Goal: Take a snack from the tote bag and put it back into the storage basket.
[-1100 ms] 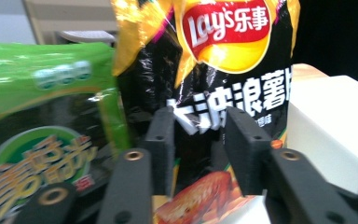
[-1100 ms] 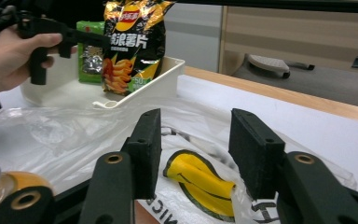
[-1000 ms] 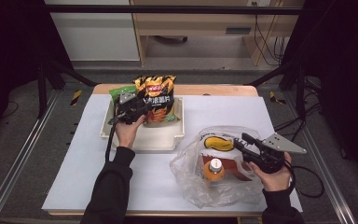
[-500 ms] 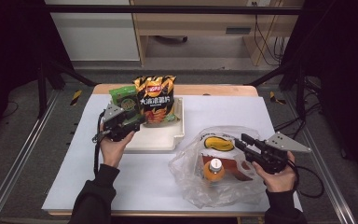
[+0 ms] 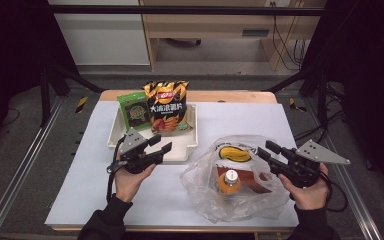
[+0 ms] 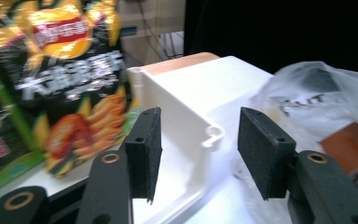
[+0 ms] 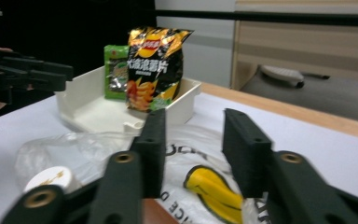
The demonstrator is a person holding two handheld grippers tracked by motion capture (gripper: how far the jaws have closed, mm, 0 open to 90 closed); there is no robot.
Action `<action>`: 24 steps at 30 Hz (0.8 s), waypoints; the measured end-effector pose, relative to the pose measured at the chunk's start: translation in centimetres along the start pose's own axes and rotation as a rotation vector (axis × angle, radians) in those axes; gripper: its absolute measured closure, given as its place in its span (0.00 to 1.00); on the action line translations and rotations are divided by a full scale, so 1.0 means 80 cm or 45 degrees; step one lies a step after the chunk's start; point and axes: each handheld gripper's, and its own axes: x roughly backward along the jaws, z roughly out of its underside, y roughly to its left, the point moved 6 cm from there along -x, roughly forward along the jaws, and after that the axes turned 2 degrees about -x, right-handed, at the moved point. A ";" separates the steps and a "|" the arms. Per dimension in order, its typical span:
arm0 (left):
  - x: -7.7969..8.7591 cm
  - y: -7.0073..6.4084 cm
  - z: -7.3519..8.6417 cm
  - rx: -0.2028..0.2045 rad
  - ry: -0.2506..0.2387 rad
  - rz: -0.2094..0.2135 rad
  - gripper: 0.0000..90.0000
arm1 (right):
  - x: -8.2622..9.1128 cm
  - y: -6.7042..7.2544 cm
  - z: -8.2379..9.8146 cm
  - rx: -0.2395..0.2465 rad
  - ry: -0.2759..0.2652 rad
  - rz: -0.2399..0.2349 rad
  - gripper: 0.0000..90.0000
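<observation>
A black and orange chips bag [image 5: 166,106] stands upright in the white tray [image 5: 182,142], with a green packet [image 5: 134,112] beside it. My left gripper [image 5: 161,143] hovers at the tray's front edge; its jaws have just been opening and nothing is between them [image 6: 196,126]. To the right lies a clear plastic bag [image 5: 240,195] with an orange bottle [image 5: 228,181] and a yellow-printed item [image 5: 235,154] inside. My right gripper [image 5: 265,149] sits at the bag's right side, above it. Its jaws have just been closing and stand apart with nothing gripped [image 7: 193,121].
A white sheet [image 5: 80,190] covers the wooden table, with bare room at the front left. Metal rails run along both sides of the table. A cabinet and a wooden desk stand on the floor behind.
My left gripper has drawn back from the chips bag toward the person and now sits at the tray's front edge. The chips bag stays in the tray. The right gripper has risen slightly.
</observation>
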 end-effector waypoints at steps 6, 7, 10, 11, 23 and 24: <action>-0.012 -0.043 -0.009 -0.059 0.010 0.082 0.62 | -0.012 0.005 0.025 -0.024 0.117 -0.045 0.92; -0.015 -0.051 -0.011 -0.073 0.008 0.099 0.63 | -0.015 0.005 0.031 -0.031 0.138 -0.046 0.95; -0.024 -0.072 -0.022 -0.114 0.010 0.138 0.67 | -0.023 0.005 0.048 -0.049 0.200 -0.041 1.00; -0.028 -0.079 -0.024 -0.124 0.012 0.155 0.68 | -0.025 0.004 0.054 -0.053 0.226 -0.033 1.00; -0.096 -0.133 -0.003 -0.205 0.147 0.302 0.72 | -0.023 -0.008 0.099 -0.036 0.360 0.030 0.94; -0.101 -0.134 0.001 -0.206 0.164 0.310 0.72 | -0.022 -0.009 0.098 -0.028 0.355 0.030 0.94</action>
